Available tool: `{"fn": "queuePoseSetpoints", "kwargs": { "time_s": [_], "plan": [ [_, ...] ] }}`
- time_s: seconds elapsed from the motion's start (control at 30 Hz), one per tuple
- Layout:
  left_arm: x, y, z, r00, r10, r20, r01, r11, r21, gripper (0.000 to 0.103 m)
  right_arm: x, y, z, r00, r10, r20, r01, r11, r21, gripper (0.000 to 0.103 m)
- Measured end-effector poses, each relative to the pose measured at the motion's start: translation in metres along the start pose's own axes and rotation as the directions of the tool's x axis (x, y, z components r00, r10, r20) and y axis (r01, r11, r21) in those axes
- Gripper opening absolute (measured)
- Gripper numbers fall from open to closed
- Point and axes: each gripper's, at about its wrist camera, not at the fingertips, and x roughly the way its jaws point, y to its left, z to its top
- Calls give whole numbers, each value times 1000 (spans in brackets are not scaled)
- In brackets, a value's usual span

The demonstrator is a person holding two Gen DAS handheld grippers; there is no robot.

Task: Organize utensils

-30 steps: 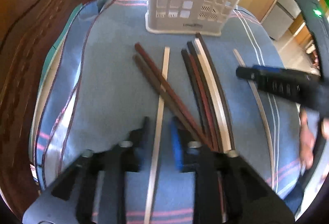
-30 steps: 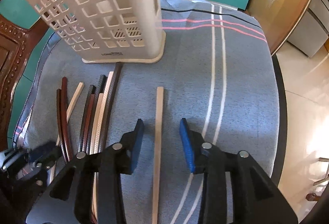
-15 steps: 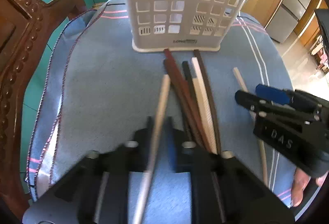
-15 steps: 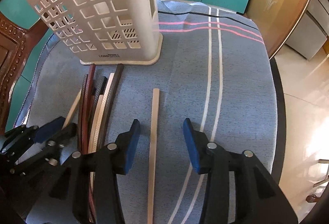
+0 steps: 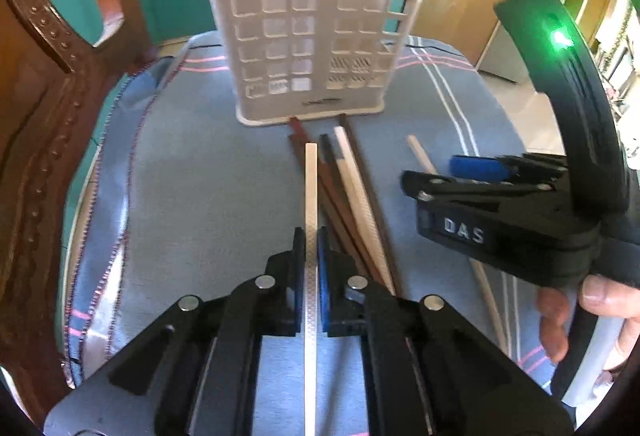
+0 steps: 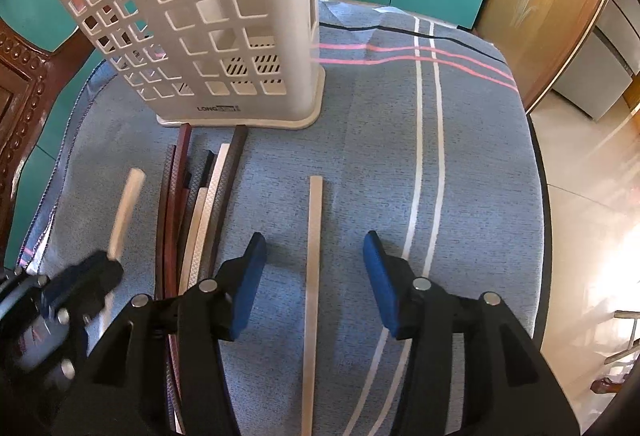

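My left gripper is shut on a pale chopstick, whose front end points at the white perforated utensil holder. The right wrist view shows that gripper at lower left with the pale chopstick raised off the cloth. A bundle of dark, red-brown and white chopsticks lies just right of it, reaching the holder's base. My right gripper hovers over a single beige chopstick lying flat. Its jaws are opening, with the stick between them untouched. The holder stands upright at the back left.
A blue striped cloth covers the round table, whose edge drops to a tiled floor on the right. A carved wooden chair stands close on the left. A person's fingers hold the right gripper's handle.
The left gripper closed on the pale chopstick and lifted it, swinging it in line with the holder. The right gripper's jaws spread wider around the beige chopstick.
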Motion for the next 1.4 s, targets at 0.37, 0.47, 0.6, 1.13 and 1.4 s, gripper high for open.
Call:
{"fn": "queuePoseSetpoints", "kwargs": {
  "time_s": [0.37,0.47,0.6,1.13,1.4],
  "plan": [
    [4,57,-4,995,-90,-39,78,967,-241,7,-4,-15,2,1000,24,-6,-24,999,33,51],
    [5,63,-4,995,-90,-42,76,964,-254,7,-5,-21,5,999,38,-10,-38,998,53,51],
    [11,53,-6,997,-34,-68,18,977,-213,7,-8,-27,8,999,37,-9,-37,998,50,51],
    [26,41,3,982,174,-73,-182,975,-125,41,2,-14,13,998,-39,44,41,999,-36,54],
    [24,45,4,985,153,-77,-163,978,-132,42,3,-1,16,998,-43,47,45,998,-41,55]
  ]
}}
